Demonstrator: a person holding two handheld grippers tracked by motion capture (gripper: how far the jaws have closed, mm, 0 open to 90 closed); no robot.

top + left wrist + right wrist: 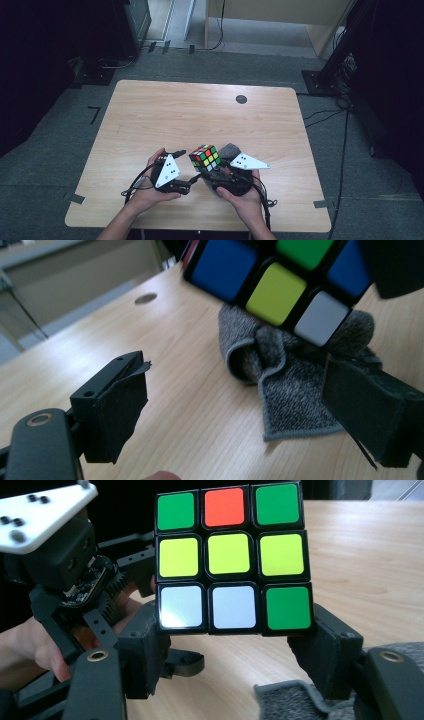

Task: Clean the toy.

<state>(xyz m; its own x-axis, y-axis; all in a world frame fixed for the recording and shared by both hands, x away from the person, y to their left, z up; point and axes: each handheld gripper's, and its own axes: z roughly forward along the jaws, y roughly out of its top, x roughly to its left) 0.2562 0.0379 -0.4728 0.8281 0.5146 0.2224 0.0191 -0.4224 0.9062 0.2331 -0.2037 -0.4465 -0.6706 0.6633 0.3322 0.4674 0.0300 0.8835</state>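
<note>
A scrambled Rubik's cube (205, 157) is held just above the wooden table (200, 115), near its front edge. My right gripper (211, 171) is shut on it from below. In the right gripper view the two jaws press on the bottom layer of the cube (232, 555), whose facing side shows green, red, yellow and white squares. My left gripper (192, 177) sits just left of the cube with its jaws open. In the left gripper view nothing lies between the pads (120, 410), and the cube (275, 290) hangs above and ahead of them.
A crumpled grey cloth (290, 385) lies on the table under and behind the cube, beside my right gripper (232, 640). A small dark round mark (241, 99) sits near the table's far edge. Dark stands and cables ring the table on the floor.
</note>
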